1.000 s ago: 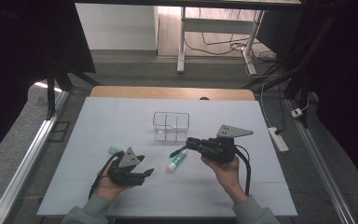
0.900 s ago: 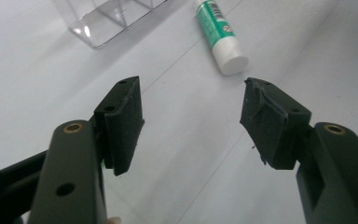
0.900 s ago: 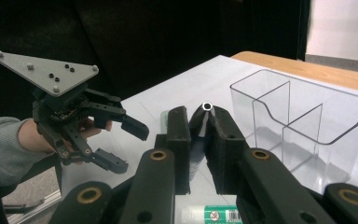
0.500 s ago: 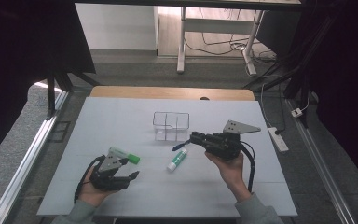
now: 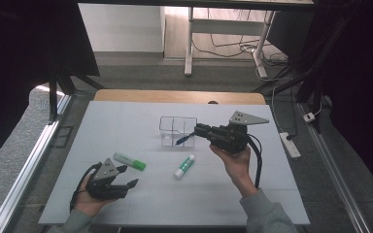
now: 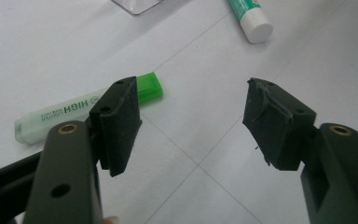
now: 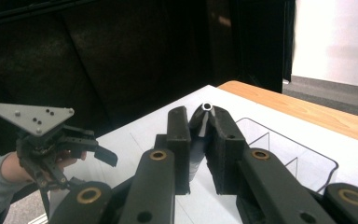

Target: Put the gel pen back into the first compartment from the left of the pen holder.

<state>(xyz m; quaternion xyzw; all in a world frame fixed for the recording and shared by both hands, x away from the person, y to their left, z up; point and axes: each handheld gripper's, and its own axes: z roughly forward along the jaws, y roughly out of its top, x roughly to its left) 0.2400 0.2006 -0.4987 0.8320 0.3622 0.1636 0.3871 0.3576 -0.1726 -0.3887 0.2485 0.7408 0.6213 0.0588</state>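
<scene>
Landmark: one clear plastic box (image 5: 177, 130) with a divider, standing on your white table (image 5: 126, 121) toward its far middle.

Grippers, two:
- Your right gripper (image 5: 197, 132), held just right of the box, its tip at the box's right wall. Jaws pinching one pen (image 5: 183, 140); in the right gripper view the pen (image 7: 204, 116) stands clamped between the pads, its round end up. In the high view its blue end pokes left against or over the box wall; you cannot tell from the frames whether it is inside a compartment.
- Your left gripper (image 5: 128, 179), well apart from the box, toward your near left. Jaws spread wide, nothing between them; in the left gripper view bare table shows in the gap of the left gripper (image 6: 191, 121).

Loose items on the table, two:
- One green highlighter (image 5: 129, 161), lying flat near-left of the box, just beyond your left gripper. The left gripper view shows the highlighter (image 6: 70, 112) partly behind one jaw, green cap toward the box.
- One glue stick (image 5: 184, 166), white with green label, lying flat just on your side of the box; its white cap (image 6: 257, 29) is seen in the left gripper view.

Hands, two: your left hand (image 5: 90, 201) and right hand (image 5: 235, 162), one per gripper.
</scene>
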